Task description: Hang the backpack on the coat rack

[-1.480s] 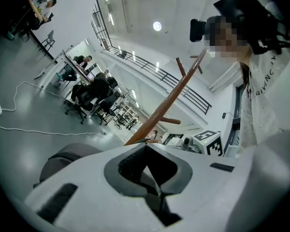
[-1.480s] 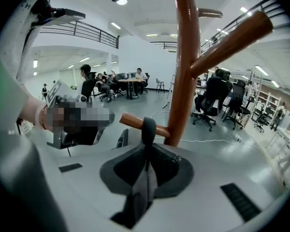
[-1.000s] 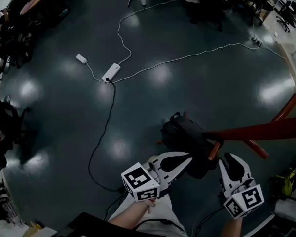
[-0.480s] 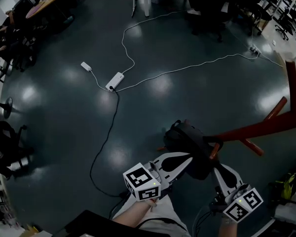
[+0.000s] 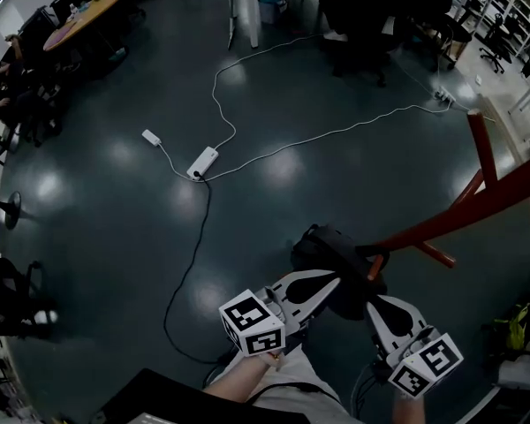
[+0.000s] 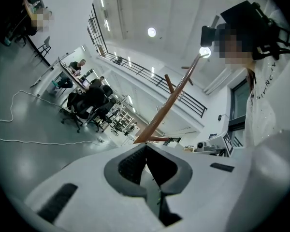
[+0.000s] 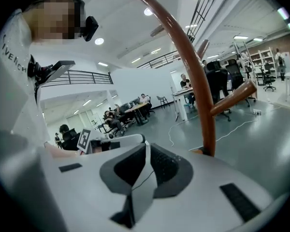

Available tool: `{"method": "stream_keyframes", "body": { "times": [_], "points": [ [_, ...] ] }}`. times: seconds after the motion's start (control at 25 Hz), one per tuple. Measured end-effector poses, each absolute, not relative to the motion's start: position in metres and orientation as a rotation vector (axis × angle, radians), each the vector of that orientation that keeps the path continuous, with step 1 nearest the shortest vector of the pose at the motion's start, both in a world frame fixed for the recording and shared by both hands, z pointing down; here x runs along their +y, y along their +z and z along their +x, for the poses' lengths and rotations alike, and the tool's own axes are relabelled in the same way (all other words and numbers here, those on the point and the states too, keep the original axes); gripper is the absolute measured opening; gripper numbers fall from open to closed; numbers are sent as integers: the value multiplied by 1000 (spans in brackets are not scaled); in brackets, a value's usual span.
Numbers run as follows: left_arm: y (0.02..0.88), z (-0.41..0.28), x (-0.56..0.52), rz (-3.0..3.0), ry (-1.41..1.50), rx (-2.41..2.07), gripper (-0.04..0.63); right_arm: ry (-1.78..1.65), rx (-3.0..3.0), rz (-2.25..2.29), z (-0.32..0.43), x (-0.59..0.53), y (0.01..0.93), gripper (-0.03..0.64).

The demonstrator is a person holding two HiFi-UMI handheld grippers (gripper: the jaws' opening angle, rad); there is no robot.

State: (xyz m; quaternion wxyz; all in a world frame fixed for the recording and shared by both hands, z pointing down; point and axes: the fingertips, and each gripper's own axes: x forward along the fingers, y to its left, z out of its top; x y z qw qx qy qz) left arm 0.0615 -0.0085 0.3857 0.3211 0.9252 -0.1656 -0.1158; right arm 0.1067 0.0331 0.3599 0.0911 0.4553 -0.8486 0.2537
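Note:
A black backpack (image 5: 322, 250) hangs low against the red-brown coat rack (image 5: 459, 215), by a short orange-tipped peg (image 5: 376, 268). My left gripper (image 5: 334, 279) points at the backpack's near side, its tips touching it or just short of it. My right gripper (image 5: 373, 304) sits just right of and below the backpack. Both gripper views look upward. In each, the pads meet with nothing visible between them. The rack's pole rises past the left gripper (image 6: 146, 148) as coat rack (image 6: 176, 93), and beside the right gripper (image 7: 146, 146) as coat rack (image 7: 195, 76). The backpack shows in neither gripper view.
A white power strip (image 5: 201, 160) with white cables and a black cable (image 5: 187, 263) lies on the dark glossy floor. Office chairs (image 5: 362, 16) and a desk (image 5: 79, 16) with seated people ring the far edge. Shelving and a yellow-green item (image 5: 515, 329) stand at the right.
My right gripper has drawn left and nearer to me, closer under the backpack. The head view has shifted, so the coat rack slants more steeply. The left gripper has barely moved.

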Motion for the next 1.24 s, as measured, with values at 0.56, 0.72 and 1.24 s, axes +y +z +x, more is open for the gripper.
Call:
{"method": "stream_keyframes", "body": {
  "times": [0.56,0.72,1.24],
  "points": [
    [348,75,-8,2486,-326,-359,8,631,-2534,1369,108,47,326,32],
    [346,71,-12,2481,-336,-375,8,606,-2544,1360,104,44,321,32],
    [357,53,-34,2445,-373,-454,8,608,-2527,1350,101,30,333,26]
  ]
}}
